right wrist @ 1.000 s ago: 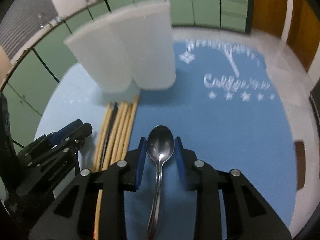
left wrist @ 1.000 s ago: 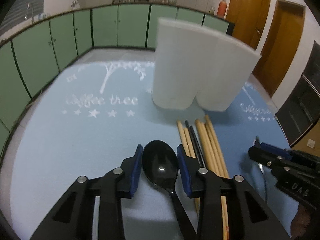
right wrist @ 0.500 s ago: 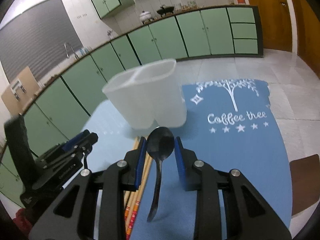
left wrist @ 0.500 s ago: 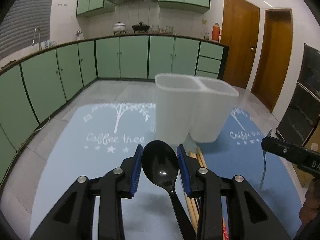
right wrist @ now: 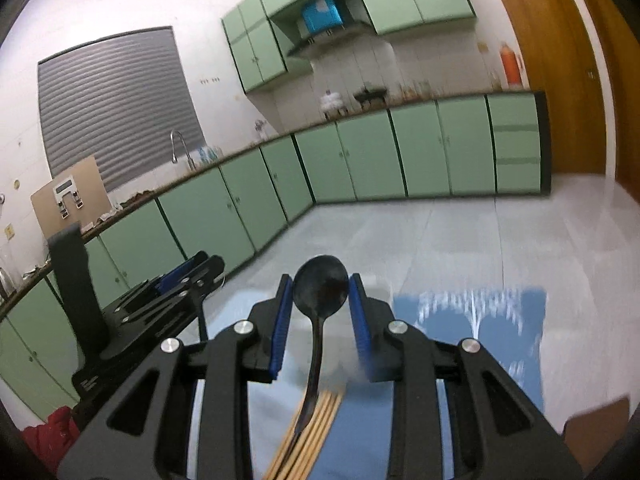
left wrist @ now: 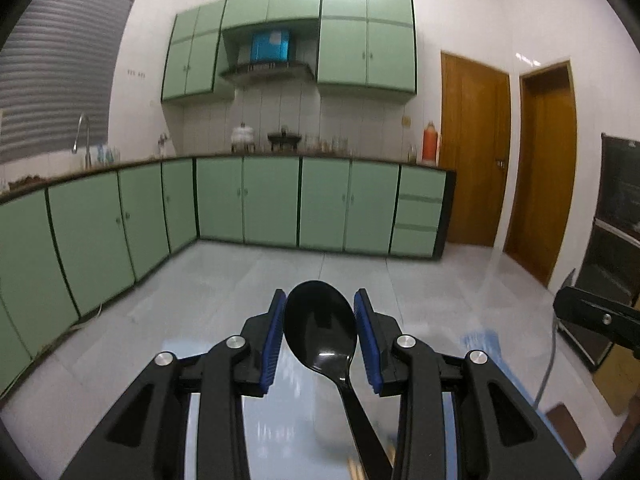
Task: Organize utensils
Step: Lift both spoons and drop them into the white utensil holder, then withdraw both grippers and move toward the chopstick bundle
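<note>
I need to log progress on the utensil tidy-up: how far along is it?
Early. Nothing shows as stowed yet; no holder is visible in these views. In hand: the left claw grips a black spoon by its bowl, and the right claw grips a dark spoon, both lifted off the blue mat. Left: both spoons, plus the wooden chopsticks lying on the mat.

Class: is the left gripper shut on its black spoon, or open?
Shut on it: the left gripper's blue pads press both edges of the black spoon's bowl.

Beyond the tongs stand green base cabinets (left wrist: 272,204), an orange thermos (left wrist: 430,140) on their counter, wooden doors (left wrist: 474,152) to the right and a grey window blind (right wrist: 116,108) to the left.
</note>
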`<state>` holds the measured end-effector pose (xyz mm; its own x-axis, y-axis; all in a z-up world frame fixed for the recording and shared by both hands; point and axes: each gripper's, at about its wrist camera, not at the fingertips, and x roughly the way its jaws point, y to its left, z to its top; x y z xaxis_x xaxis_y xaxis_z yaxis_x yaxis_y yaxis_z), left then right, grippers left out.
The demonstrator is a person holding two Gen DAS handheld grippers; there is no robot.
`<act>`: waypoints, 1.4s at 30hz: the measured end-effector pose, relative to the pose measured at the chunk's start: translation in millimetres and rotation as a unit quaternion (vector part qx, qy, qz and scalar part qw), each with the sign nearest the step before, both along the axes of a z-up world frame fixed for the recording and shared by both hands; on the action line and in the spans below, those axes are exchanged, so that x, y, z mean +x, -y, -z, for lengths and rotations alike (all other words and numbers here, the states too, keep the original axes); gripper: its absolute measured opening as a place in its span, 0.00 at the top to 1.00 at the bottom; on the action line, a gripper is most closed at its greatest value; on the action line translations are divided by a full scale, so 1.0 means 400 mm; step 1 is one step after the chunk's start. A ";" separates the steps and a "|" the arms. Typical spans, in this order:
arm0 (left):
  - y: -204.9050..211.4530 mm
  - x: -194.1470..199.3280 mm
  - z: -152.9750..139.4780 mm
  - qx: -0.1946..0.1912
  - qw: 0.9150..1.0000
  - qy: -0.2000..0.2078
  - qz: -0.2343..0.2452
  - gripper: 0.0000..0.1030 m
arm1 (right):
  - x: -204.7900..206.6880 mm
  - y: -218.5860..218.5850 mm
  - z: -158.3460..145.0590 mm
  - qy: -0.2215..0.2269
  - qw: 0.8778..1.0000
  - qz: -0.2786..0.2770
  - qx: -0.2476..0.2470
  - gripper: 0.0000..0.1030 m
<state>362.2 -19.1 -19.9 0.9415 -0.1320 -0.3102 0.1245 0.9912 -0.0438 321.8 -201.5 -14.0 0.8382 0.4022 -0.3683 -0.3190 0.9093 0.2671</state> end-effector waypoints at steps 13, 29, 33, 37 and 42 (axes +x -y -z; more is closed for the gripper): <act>0.066 0.232 0.024 0.022 0.999 0.033 -0.017 0.67 | 0.291 -0.031 0.048 0.008 0.995 0.065 -0.070 0.74; 0.026 0.204 0.082 0.015 1.000 0.006 -0.002 0.57 | 0.280 -0.025 0.168 -0.059 0.996 0.051 -0.037 0.58; 0.007 0.146 0.058 0.006 1.000 0.010 -0.004 0.46 | 0.223 0.002 0.153 -0.046 0.996 0.064 -0.029 0.37; -0.012 0.068 0.058 -0.002 1.000 -0.004 -0.003 0.33 | 0.130 0.039 0.157 -0.038 0.996 0.080 -0.003 0.15; -0.039 -0.057 0.107 -0.009 0.999 -0.045 0.000 0.26 | -0.010 0.053 0.188 -0.042 0.995 0.092 -0.014 0.09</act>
